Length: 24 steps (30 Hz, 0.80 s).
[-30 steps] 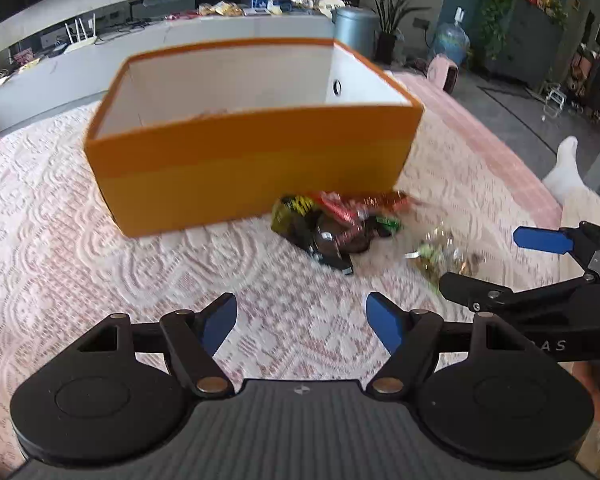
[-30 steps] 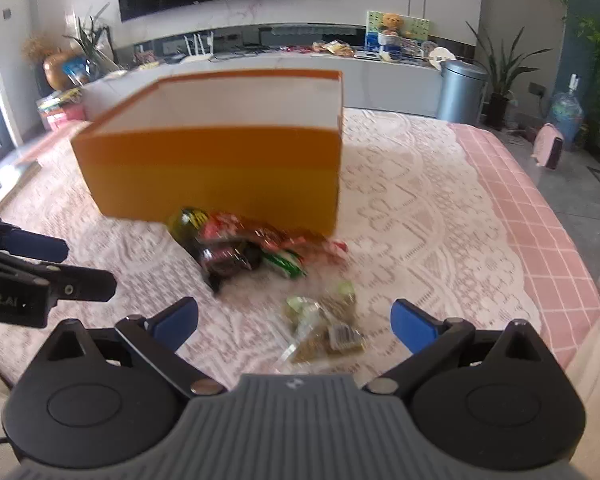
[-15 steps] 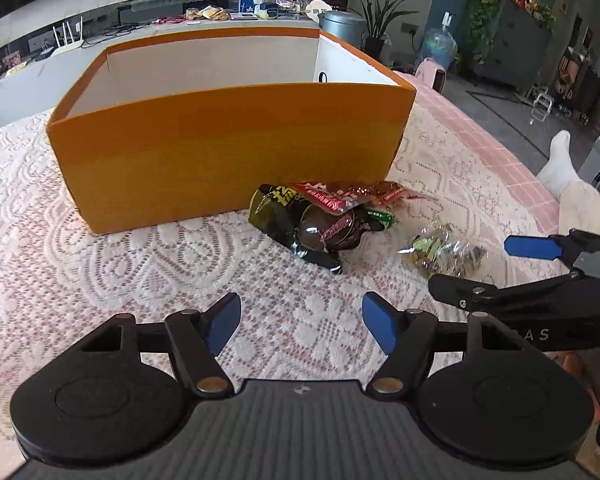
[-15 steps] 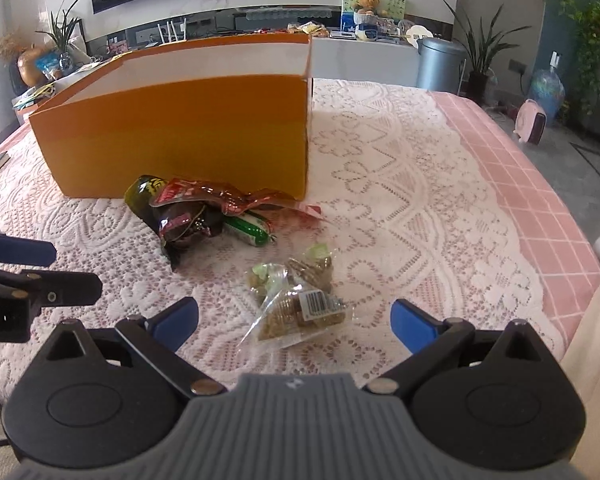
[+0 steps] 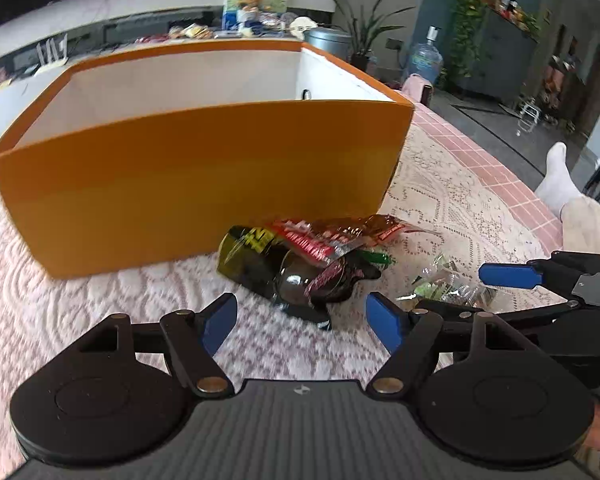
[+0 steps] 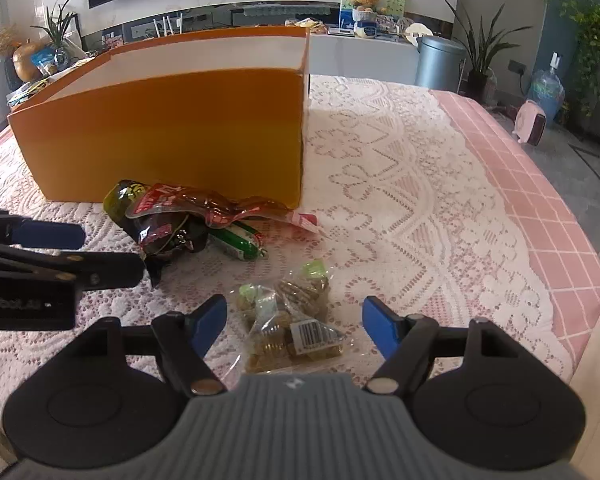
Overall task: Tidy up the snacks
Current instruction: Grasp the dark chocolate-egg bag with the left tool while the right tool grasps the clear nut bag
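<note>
- The open orange cardboard box with white inner walls [image 5: 204, 184] stands on the table covered with a white lace cloth over pink [image 6: 400, 184]. From the left wrist view, the part of its inside that shows is only bare white wall; the floor of the box is hidden, so I cannot tell if any snack is already in it.
- All the snacks that I can see lie outside the box, so I judge the task to be at its beginning.
- A heap of about 3 items lies just in front of the box's near wall: a dark shiny snack bag with yellow print [image 5: 268, 264], a red crinkled wrapper [image 6: 196, 204] on top of it, and a green sausage-shaped stick [image 6: 240, 240] beside them.
- A clear plastic bag of small brown snacks with a barcode label [image 6: 296, 328] lies apart from the heap, nearer to the person.
- The left gripper [image 5: 302, 318] has its jaws wide apart and holds nothing; it hangs low over the cloth and points at the dark bag.
- The right gripper [image 6: 294, 320] is also spread wide and empty; the clear bag lies between its blue pads [image 6: 380, 330], not yet pinched.
- What is left, as I judge: close on each snack, lift it over the orange wall, and put it inside, for all 4 items.
</note>
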Tool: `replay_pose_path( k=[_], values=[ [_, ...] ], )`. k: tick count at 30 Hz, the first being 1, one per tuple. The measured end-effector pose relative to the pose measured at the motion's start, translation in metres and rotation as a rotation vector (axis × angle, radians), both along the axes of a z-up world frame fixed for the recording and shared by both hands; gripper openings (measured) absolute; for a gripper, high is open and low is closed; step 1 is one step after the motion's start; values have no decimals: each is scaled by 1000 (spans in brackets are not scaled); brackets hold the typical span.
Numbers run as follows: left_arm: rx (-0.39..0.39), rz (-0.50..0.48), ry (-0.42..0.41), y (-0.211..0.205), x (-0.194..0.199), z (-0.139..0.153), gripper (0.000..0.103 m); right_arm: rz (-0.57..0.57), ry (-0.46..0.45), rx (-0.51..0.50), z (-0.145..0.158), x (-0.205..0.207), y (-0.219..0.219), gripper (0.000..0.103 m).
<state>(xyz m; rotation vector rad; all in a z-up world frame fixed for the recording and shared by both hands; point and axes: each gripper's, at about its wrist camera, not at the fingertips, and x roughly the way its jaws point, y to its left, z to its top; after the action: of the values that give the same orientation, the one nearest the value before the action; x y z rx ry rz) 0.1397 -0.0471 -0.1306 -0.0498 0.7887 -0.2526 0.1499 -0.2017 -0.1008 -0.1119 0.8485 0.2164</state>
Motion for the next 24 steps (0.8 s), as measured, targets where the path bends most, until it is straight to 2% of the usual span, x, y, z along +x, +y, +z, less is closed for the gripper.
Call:
replay_pose_path(
  k=[9, 14, 17, 20, 24],
  values=[
    [53, -76, -34, -15, 19, -8, 86, -15, 32, 33, -6, 7, -3, 66],
    [78, -102, -13, -21, 26, -13, 87, -8, 49, 25, -11, 10, -1, 66],
    [64, -104, 25, -18, 32, -18, 87, 1, 38, -3, -12, 9, 3, 65],
    [70, -103, 35, -17, 35, -21, 86, -5, 47, 15, -13, 10, 1, 65],
    [126, -99, 32, -23, 35, -22, 81, -7, 47, 14, -13, 11, 1, 66]
  ],
)
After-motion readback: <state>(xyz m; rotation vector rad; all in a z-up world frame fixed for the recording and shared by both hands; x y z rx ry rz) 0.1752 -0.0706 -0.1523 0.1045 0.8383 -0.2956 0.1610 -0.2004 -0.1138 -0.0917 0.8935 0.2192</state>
